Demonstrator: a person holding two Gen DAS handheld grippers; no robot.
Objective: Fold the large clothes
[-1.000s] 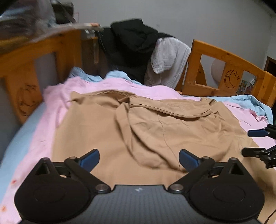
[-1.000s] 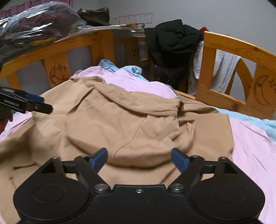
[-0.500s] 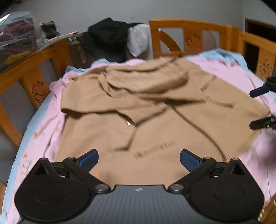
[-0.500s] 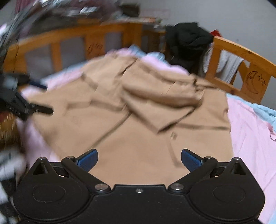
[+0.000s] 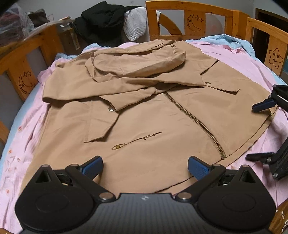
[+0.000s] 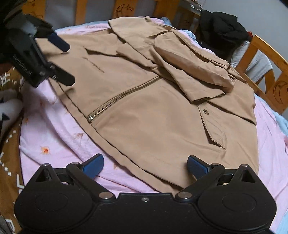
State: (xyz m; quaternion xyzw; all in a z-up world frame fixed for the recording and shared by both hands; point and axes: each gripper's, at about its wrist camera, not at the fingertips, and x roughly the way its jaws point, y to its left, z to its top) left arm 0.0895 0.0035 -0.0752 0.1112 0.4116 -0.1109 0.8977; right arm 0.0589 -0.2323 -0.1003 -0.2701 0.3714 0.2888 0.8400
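A pink floral bedsheet (image 5: 27, 136) covers the bed, with a light-blue sheet (image 5: 232, 40) bunched at one o'clock. Orange wooden bed rails carved with moons and stars (image 5: 194, 19) ring it from nine to three o'clock. At eleven o'clock black clothing (image 5: 102, 19) hangs heaped, a white ribbed cloth (image 5: 135, 27) just beside it.

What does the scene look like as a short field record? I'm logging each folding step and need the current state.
garment: tan jacket, front up, spread on the bed
zipper: brass zipper, closed, running diagonally
hood and sleeves: folded over the upper chest
surface: pink sheet inside a wooden bed frame
left gripper: open, over the hem, holding nothing
right gripper: open, at the jacket's hem edge, holding nothing
background: black clothing draped on the far rail
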